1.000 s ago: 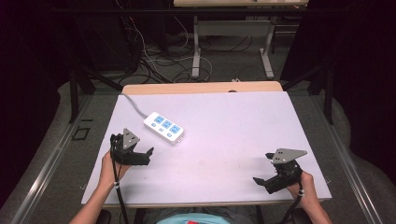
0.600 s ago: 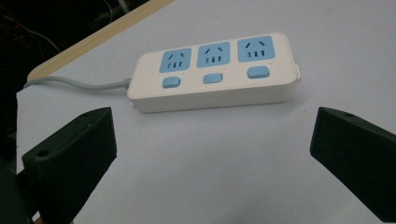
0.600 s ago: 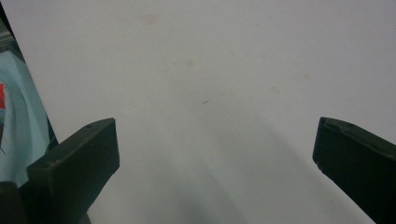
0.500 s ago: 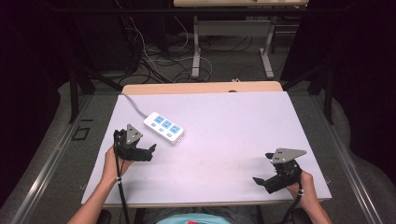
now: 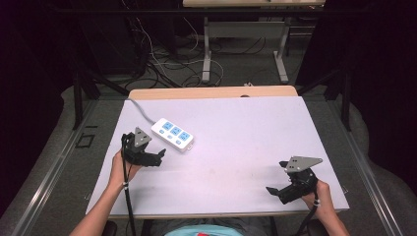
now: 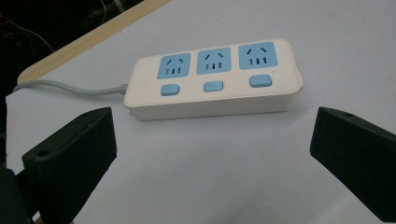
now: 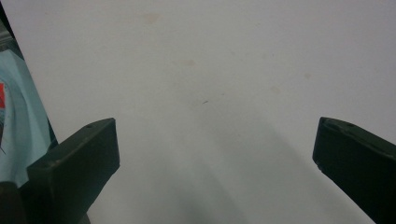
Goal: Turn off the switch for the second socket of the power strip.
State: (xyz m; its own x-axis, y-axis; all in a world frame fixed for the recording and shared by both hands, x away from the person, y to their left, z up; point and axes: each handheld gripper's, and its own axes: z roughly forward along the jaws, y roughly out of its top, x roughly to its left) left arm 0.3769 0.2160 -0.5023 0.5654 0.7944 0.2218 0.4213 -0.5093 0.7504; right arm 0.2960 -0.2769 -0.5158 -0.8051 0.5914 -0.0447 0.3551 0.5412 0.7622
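A white power strip (image 5: 172, 133) with three blue sockets and three blue buttons lies on the white table top (image 5: 231, 132), left of the middle, its grey cord (image 5: 139, 110) running off to the far left edge. My left gripper (image 5: 156, 156) hovers just in front of it, open, aimed at the strip. In the left gripper view the power strip (image 6: 212, 78) sits beyond the wide-apart jaws of the left gripper (image 6: 210, 163), untouched. My right gripper (image 5: 273, 191) is near the front right of the table, open. In the right gripper view the right gripper (image 7: 215, 168) has bare table between its jaws.
A wooden strip (image 5: 211, 92) edges the table's far side. Beyond it are a second desk's metal legs (image 5: 206, 49) and loose cables (image 5: 157, 54) on the floor. A light blue garment (image 7: 18, 135) shows at the table's near edge.
My left gripper has moved right and slightly forward, closer to the power strip. The right gripper has stayed where it was.
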